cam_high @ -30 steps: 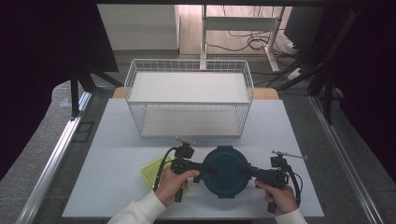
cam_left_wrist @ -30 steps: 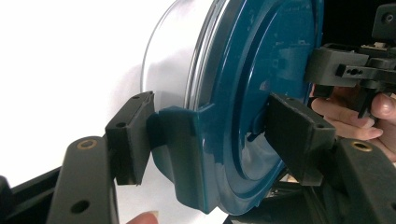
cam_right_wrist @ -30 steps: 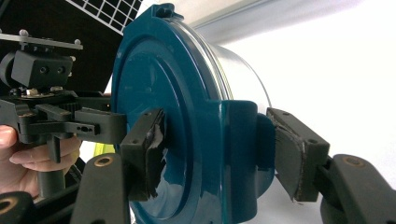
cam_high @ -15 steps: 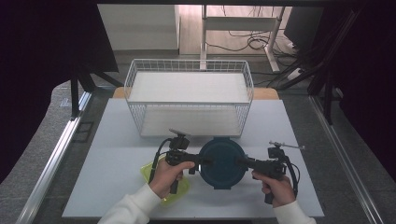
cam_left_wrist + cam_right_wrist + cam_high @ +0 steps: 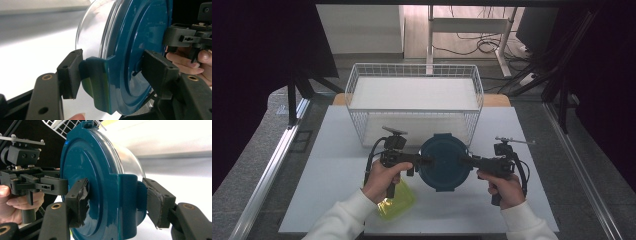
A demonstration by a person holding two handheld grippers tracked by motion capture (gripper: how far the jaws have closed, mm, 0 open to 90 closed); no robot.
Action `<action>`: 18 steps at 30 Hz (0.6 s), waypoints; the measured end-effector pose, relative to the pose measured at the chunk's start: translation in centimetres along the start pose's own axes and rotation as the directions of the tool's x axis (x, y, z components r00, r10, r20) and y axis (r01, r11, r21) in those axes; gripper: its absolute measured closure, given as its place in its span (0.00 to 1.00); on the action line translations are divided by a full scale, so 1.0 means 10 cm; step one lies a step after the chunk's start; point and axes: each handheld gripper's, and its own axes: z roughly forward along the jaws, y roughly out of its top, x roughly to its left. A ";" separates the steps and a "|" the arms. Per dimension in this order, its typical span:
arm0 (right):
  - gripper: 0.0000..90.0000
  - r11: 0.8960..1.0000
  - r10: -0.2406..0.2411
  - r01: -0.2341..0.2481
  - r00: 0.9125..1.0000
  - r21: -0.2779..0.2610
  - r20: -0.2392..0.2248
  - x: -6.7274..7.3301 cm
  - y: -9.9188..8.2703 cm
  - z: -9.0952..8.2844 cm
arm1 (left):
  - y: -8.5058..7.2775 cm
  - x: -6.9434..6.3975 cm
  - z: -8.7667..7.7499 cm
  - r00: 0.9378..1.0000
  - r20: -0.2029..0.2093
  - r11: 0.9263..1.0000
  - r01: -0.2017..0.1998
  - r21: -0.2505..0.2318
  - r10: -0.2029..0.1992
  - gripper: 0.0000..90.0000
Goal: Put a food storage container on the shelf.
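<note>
A round container with a teal lid [image 5: 443, 161] and a clear bowl hangs above the white table, held from both sides. My left gripper [image 5: 428, 160] is shut on the latch tab at its left edge. In the left gripper view the pads clamp that teal tab [image 5: 98, 82] from both faces, with the clear bowl [image 5: 92, 32] behind it. My right gripper [image 5: 463, 160] is shut on the opposite latch tab [image 5: 127, 195], its worn pads pressing the lid [image 5: 82, 157] and the tab. The container is tilted on edge between the two grippers.
A white wire basket [image 5: 414, 75] stands just beyond the container, with a white liner inside. A yellow-green translucent object [image 5: 396, 204] lies on the table [image 5: 337, 165] below my left hand. Dark frames and cables flank the table.
Both grippers have risen with the container and carried it farther from the person, toward the wire basket. The yellow-green object has stayed on the table.
</note>
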 end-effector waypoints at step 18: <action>0.44 0.999 -0.040 0.041 0.999 0.009 -0.035 0.36 0.50 0.26 | 0.33 0.08 -0.50 1.000 -0.019 0.997 0.005 -0.073 -0.007 0.39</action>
